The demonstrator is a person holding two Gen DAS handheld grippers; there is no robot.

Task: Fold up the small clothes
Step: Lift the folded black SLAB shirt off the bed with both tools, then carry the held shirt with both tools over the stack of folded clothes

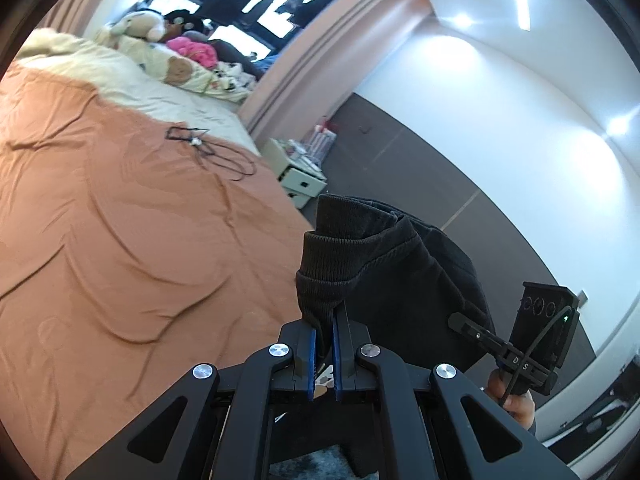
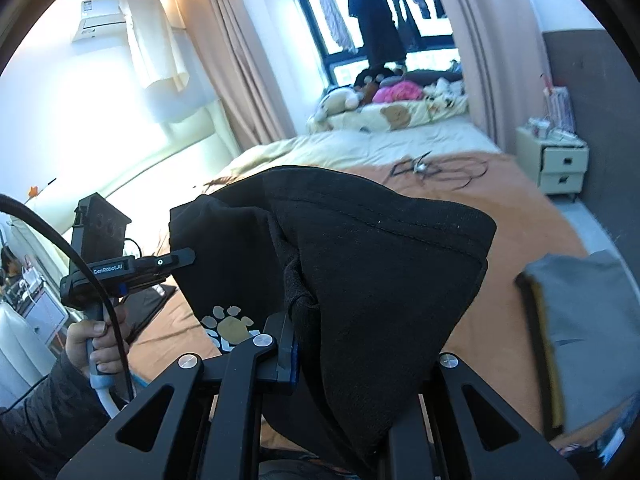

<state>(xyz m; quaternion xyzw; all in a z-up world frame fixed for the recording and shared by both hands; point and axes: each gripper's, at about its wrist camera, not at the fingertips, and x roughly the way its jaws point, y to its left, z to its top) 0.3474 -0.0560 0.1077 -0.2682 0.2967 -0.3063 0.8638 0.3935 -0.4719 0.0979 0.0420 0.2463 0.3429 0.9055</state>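
Note:
A small black sweatshirt point(image 1: 400, 280) with a gold and white paw print point(image 2: 230, 322) hangs in the air above the bed, stretched between both grippers. In the left wrist view my left gripper point(image 1: 325, 320) is shut on its ribbed edge, the blue pads point(image 1: 312, 344) pinching the cloth. My right gripper point(image 2: 316, 320) is shut on another bunched part of the sweatshirt; cloth drapes over and hides its right finger. Each view also shows the other gripper: the right gripper point(image 1: 480, 332) and the left gripper point(image 2: 160, 264), each in a person's hand, tips at the garment.
Below lies a bed with an orange sheet point(image 1: 120, 220) and a cream duvet point(image 2: 360, 148). Black cables point(image 1: 216, 152) lie on the sheet. A folded grey garment point(image 2: 588, 340) rests at the bed's right. Soft toys and clothes point(image 2: 384, 96) pile by the window. A nightstand point(image 2: 562, 164) stands beside the bed.

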